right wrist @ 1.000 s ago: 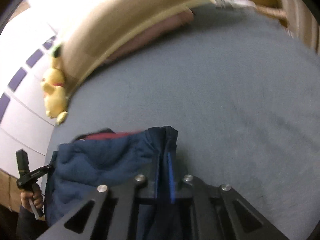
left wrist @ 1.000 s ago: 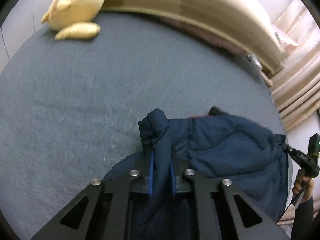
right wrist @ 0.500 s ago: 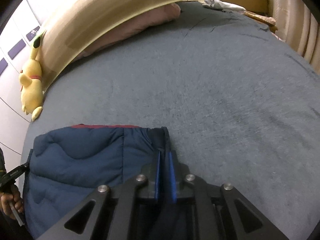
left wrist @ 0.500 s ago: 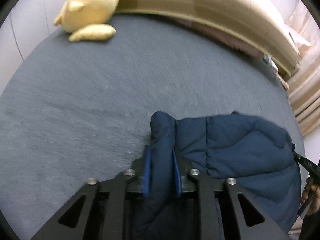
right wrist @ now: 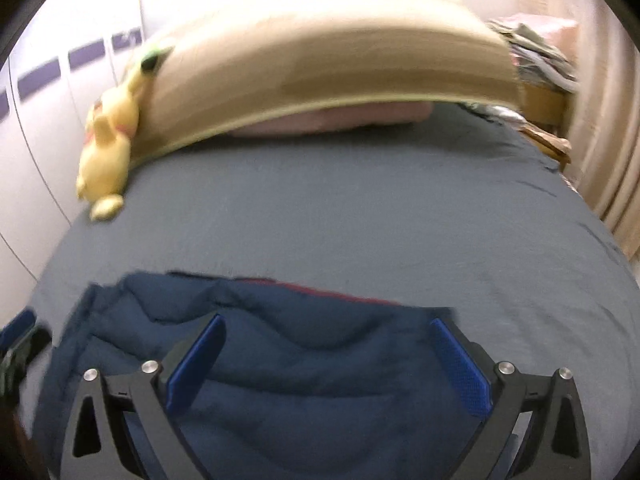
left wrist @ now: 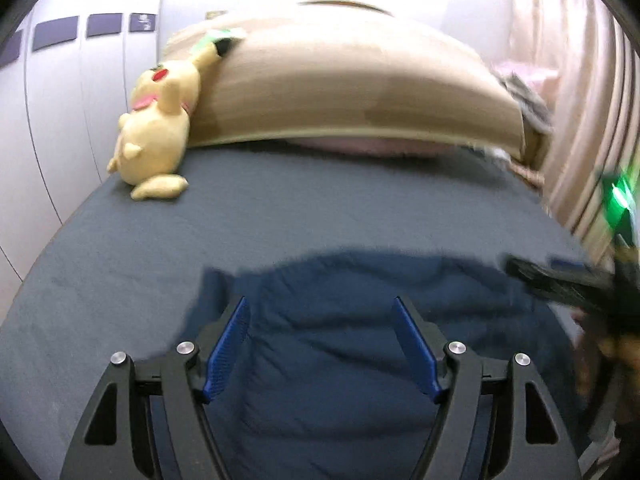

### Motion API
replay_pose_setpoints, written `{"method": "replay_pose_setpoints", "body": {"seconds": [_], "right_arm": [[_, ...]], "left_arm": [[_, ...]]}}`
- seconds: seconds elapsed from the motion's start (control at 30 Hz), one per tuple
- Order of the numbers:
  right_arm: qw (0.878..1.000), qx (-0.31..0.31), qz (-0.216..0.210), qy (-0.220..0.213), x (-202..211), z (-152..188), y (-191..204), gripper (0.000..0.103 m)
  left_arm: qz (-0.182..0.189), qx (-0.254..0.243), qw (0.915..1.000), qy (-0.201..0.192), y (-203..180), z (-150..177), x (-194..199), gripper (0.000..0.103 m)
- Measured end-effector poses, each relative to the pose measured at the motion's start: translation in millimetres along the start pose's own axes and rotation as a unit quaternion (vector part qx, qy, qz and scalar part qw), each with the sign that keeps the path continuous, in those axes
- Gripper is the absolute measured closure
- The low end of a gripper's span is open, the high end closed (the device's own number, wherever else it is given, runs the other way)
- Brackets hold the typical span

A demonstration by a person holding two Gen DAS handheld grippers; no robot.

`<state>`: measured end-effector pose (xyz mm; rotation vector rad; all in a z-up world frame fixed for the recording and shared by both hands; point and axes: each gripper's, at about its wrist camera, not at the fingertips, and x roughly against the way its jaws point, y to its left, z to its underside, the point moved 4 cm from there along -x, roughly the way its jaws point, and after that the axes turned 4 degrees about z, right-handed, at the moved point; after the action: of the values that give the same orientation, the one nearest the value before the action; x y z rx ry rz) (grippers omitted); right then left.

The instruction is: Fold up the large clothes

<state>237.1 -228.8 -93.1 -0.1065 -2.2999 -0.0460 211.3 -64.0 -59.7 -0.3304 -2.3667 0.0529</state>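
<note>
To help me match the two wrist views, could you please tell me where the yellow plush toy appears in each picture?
Left wrist: the yellow plush toy sits upper left, against the headboard's left end.
Right wrist: the yellow plush toy lies at the left edge, about mid-height, blurred.
Shared landmark: the tan headboard arches across the top of both, with the navy jacket below.

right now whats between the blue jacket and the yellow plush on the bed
Only bare grey bedsheet lies between the navy jacket and the yellow plush. Both wrist views show this stretch with nothing on it.
</note>
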Motion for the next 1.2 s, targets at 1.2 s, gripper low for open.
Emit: {"method": "replay_pose_setpoints", "body": {"seconds": [1.2], "right_arm": [[0.999,-0.023,0.012,-0.034,102,196,14,0.000]], "left_arm": [[-0.072,0.020,0.9951,0.065,39,105,35,0.027]]}}
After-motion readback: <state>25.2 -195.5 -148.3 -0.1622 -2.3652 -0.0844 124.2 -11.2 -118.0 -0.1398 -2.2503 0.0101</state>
